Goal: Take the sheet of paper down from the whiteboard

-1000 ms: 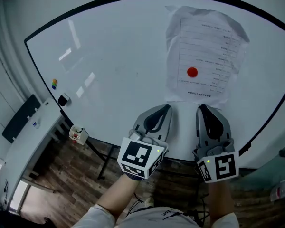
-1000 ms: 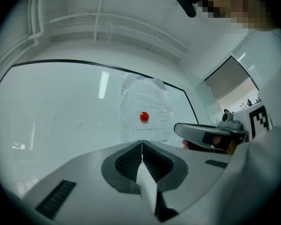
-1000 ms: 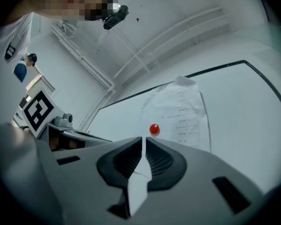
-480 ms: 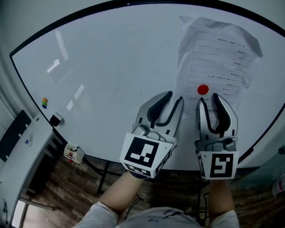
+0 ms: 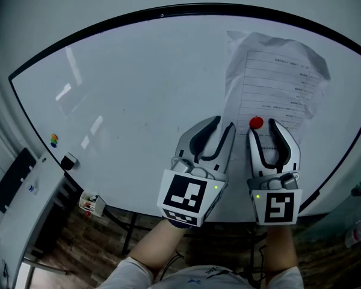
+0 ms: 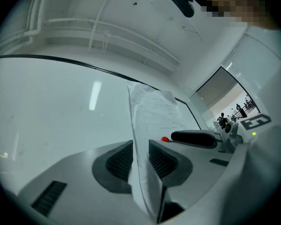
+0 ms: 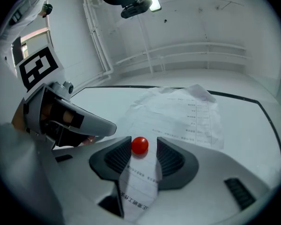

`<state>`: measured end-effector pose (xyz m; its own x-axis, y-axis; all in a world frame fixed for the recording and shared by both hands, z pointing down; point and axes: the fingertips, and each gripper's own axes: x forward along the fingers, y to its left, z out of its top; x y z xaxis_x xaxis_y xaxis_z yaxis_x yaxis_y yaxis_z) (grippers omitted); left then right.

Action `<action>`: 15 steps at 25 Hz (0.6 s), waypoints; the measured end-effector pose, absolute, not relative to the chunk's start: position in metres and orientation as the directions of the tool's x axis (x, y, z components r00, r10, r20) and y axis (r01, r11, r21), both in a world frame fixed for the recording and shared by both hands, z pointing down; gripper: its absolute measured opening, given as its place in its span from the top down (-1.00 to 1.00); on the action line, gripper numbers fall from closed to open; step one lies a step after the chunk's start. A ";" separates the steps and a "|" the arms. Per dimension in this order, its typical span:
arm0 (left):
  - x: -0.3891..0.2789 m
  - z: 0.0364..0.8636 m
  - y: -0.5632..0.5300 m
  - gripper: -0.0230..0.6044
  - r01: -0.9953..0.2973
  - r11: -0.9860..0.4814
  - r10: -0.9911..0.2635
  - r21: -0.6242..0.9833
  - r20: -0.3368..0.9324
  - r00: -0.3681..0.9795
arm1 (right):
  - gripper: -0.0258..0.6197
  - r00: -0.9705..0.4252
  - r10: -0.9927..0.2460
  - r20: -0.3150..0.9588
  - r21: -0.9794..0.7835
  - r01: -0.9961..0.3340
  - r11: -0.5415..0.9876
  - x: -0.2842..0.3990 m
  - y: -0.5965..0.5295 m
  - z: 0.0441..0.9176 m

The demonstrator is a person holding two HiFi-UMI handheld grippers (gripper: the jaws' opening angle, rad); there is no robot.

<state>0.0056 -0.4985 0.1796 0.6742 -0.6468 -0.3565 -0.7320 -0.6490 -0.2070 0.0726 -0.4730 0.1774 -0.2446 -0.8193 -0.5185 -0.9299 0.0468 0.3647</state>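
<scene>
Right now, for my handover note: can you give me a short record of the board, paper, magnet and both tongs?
whiteboard: white, dark frame
sheet of paper: printed, crumpled, on the board's right part
red magnet: on the sheet's lower part, pinning it
left tongs: shut on the sheet's left edge
right tongs: opening, pads either side of the magnet, not pressing it

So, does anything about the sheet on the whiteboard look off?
Yes: the white printed paper sheet is crumpled, and its lower left edge is lifted off the whiteboard in a fold that the left gripper pinches. The round red magnet pins it, between the right gripper's opening jaws, ungripped.
</scene>
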 end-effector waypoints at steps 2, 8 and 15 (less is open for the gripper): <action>0.005 0.179 -0.498 0.61 -0.728 -0.655 -0.644 -0.203 -0.353 0.678 | 0.43 -0.256 -0.815 -0.520 0.387 -0.921 0.042 0.069 -0.474 0.176; 0.008 0.179 -0.499 0.61 -0.712 -0.673 -0.640 -0.203 -0.323 0.697 | 0.43 -0.234 -0.831 -0.505 0.419 -0.908 0.002 0.068 -0.481 0.176; 0.010 0.179 -0.502 0.61 -0.728 -0.659 -0.667 -0.190 -0.301 0.682 | 0.51 -0.261 -0.834 -0.486 0.434 -0.900 0.029 0.068 -0.481 0.174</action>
